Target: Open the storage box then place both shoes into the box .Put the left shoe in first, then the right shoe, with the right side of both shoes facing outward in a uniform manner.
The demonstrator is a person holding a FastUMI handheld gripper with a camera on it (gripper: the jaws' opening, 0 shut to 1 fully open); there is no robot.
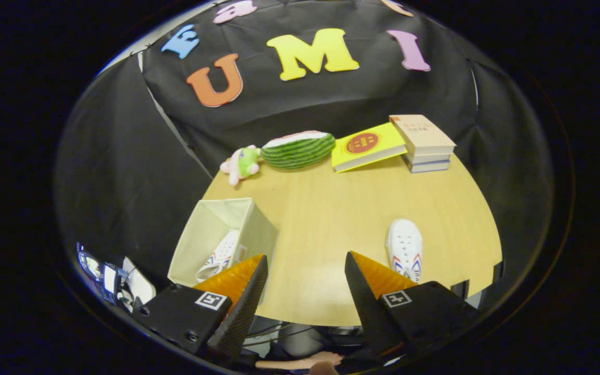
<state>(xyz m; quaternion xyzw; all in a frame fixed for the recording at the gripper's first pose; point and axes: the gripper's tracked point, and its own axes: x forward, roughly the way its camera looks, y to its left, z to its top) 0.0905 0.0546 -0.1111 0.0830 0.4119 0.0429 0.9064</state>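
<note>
A cream fabric storage box (211,229) stands open at the near left corner of the wooden table (331,208). One white shoe (222,258) with red and blue stripes lies inside it. The other white shoe (405,249) rests on the table just beyond my right finger, toe pointing away. My gripper (305,284) hovers high above the table's near edge, open, with nothing between its fingers. The left finger (242,291) overlaps the box's near corner in the view.
Along the far edge of the table sit a small plush toy (241,164), a watermelon-shaped cushion (298,150), a yellow book (366,146) and a stack of books (425,143). A person's hand (305,362) shows below the fingers, under the table edge.
</note>
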